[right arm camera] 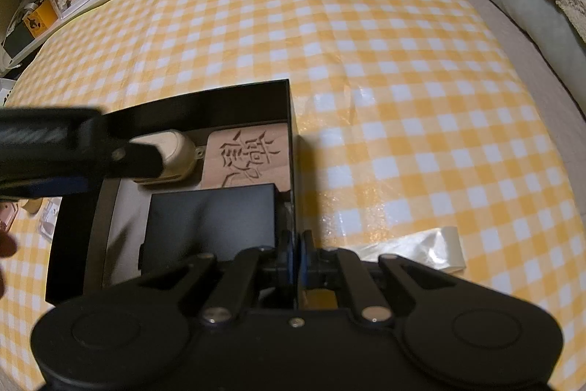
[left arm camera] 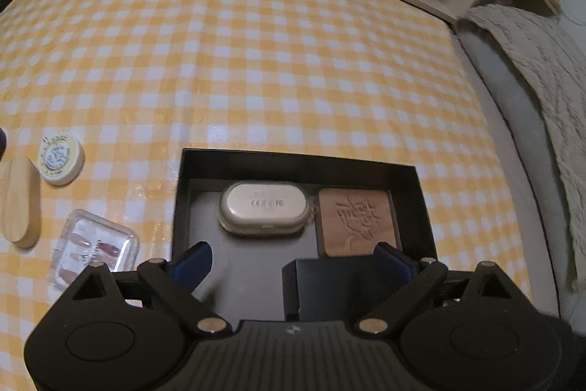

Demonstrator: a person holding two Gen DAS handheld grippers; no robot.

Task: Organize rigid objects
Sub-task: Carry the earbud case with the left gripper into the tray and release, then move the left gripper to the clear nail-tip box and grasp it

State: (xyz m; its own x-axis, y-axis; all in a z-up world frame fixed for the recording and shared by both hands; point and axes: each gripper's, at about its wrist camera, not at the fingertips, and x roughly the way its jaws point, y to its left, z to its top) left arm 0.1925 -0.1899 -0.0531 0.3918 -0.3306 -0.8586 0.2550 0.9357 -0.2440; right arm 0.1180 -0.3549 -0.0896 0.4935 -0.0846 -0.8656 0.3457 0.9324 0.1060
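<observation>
Both rigs were the same matte black plastic build. The left gripper (left arm camera: 295, 259) had two big rounded housings at the base, each with a shallow circular disc moulded in, and a ribbed centre plate with a tiny logo between them. Angular black linkage arms ran forward, pinned with shiny silver rivets, some with triangular cutouts. Its fingers (left arm camera: 192, 261) carried dark blue pads. The right gripper (right arm camera: 296, 246) looked identical: same round housings, same silver pins, one small screw dead centre, blue pads at the tips, a yellowish patch under the linkage
</observation>
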